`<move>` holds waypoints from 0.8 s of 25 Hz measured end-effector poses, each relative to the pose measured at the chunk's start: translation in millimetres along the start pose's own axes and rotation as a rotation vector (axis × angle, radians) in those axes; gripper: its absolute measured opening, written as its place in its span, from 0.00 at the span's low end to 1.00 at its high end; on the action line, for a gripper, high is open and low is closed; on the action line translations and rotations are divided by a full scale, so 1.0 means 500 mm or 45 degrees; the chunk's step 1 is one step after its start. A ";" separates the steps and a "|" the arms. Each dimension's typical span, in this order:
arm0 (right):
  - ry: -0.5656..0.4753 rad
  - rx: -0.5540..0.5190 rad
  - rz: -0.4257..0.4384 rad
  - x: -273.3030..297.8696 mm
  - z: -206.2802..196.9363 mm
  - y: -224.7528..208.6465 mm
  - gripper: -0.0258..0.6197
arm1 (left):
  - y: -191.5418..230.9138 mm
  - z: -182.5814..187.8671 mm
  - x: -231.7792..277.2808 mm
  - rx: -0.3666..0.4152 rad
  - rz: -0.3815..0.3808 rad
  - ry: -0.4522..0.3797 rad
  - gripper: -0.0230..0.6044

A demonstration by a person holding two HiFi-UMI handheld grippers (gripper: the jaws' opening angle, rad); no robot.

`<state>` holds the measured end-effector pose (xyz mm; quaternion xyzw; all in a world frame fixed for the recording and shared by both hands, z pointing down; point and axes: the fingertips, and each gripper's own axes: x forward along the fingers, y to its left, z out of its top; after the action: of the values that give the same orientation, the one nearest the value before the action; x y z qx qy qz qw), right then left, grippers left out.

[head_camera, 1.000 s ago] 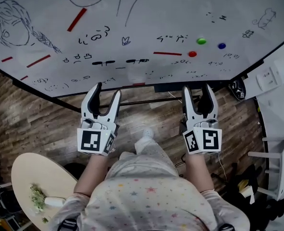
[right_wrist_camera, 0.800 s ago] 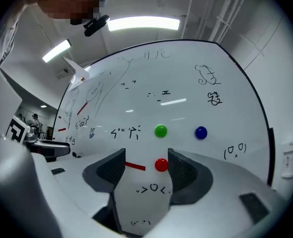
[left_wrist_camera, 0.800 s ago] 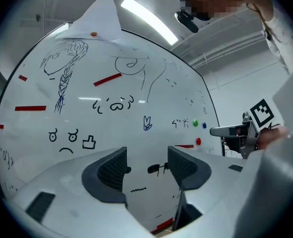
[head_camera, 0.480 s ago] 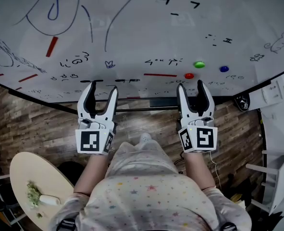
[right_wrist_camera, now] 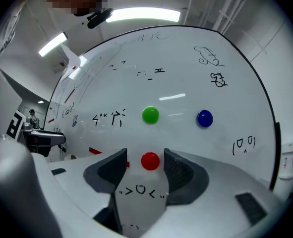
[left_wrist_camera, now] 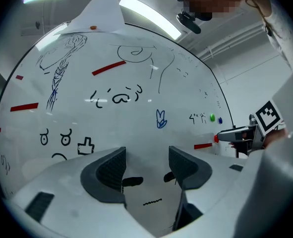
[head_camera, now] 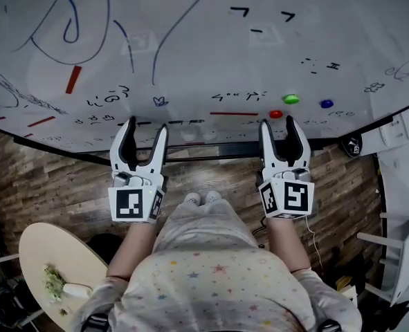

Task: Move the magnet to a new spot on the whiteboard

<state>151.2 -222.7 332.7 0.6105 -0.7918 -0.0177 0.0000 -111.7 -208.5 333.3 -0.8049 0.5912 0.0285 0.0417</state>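
Three round magnets stick to the whiteboard (head_camera: 190,61): a red magnet (head_camera: 276,114) (right_wrist_camera: 150,160), a green magnet (head_camera: 291,99) (right_wrist_camera: 150,115) and a blue magnet (head_camera: 326,104) (right_wrist_camera: 205,118). My right gripper (head_camera: 281,124) (right_wrist_camera: 146,162) is open, and the red magnet lies between its fingertips with a gap on both sides. My left gripper (head_camera: 142,125) (left_wrist_camera: 147,163) is open at the board's lower edge, facing black scribbles, holding nothing.
The whiteboard carries drawings, red strips (head_camera: 73,79) and a red line (head_camera: 233,113). Below lies wood flooring (head_camera: 52,185). A round table (head_camera: 45,268) with scraps stands at lower left, white furniture (head_camera: 405,206) at the right.
The view has shifted a little and both grippers have edged closer to the board. The right gripper's tips now flank the red magnet.
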 end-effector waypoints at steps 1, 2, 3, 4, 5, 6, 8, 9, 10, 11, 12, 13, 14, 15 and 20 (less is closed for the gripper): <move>0.004 0.001 -0.010 0.002 -0.001 -0.001 0.40 | 0.006 0.004 -0.002 0.000 0.007 -0.008 0.43; 0.009 0.002 -0.019 0.005 -0.001 -0.001 0.40 | 0.011 0.008 -0.003 -0.002 0.015 -0.017 0.43; 0.014 0.003 -0.025 0.007 -0.003 -0.001 0.39 | 0.014 0.012 -0.005 -0.001 0.020 -0.024 0.43; 0.017 0.002 -0.031 0.008 -0.004 -0.002 0.39 | 0.015 0.014 -0.005 0.002 0.022 -0.028 0.43; 0.021 0.000 -0.036 0.010 -0.005 -0.002 0.38 | 0.015 0.015 -0.005 0.006 0.021 -0.029 0.43; 0.024 0.000 -0.041 0.011 -0.006 -0.003 0.38 | 0.015 0.015 -0.004 0.010 0.020 -0.031 0.43; 0.028 0.001 -0.048 0.013 -0.007 -0.004 0.38 | 0.015 0.016 -0.002 0.016 0.021 -0.035 0.43; 0.029 0.002 -0.050 0.014 -0.009 -0.005 0.37 | 0.015 0.016 -0.002 0.017 0.023 -0.037 0.43; 0.029 0.005 -0.052 0.015 -0.010 -0.006 0.37 | 0.016 0.015 -0.003 0.017 0.024 -0.038 0.43; 0.028 0.007 -0.052 0.015 -0.012 -0.006 0.36 | 0.016 0.014 -0.003 0.019 0.025 -0.040 0.43; 0.027 0.008 -0.051 0.016 -0.013 -0.007 0.36 | 0.016 0.014 -0.004 0.021 0.026 -0.042 0.43; 0.026 0.006 -0.049 0.017 -0.014 -0.006 0.35 | 0.017 0.014 -0.004 0.024 0.028 -0.046 0.43; 0.024 0.002 -0.047 0.018 -0.015 -0.005 0.35 | 0.017 0.014 -0.005 0.027 0.030 -0.050 0.43; 0.023 -0.003 -0.045 0.019 -0.015 -0.005 0.35 | 0.017 0.015 -0.005 0.030 0.032 -0.055 0.43; 0.019 -0.004 -0.044 0.025 -0.018 -0.004 0.34 | 0.016 0.015 -0.002 0.033 0.025 -0.048 0.43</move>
<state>150.3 -235.6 341.4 0.6243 -0.7810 -0.0142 0.0066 -119.6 -209.1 325.6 -0.7979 0.5984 0.0364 0.0628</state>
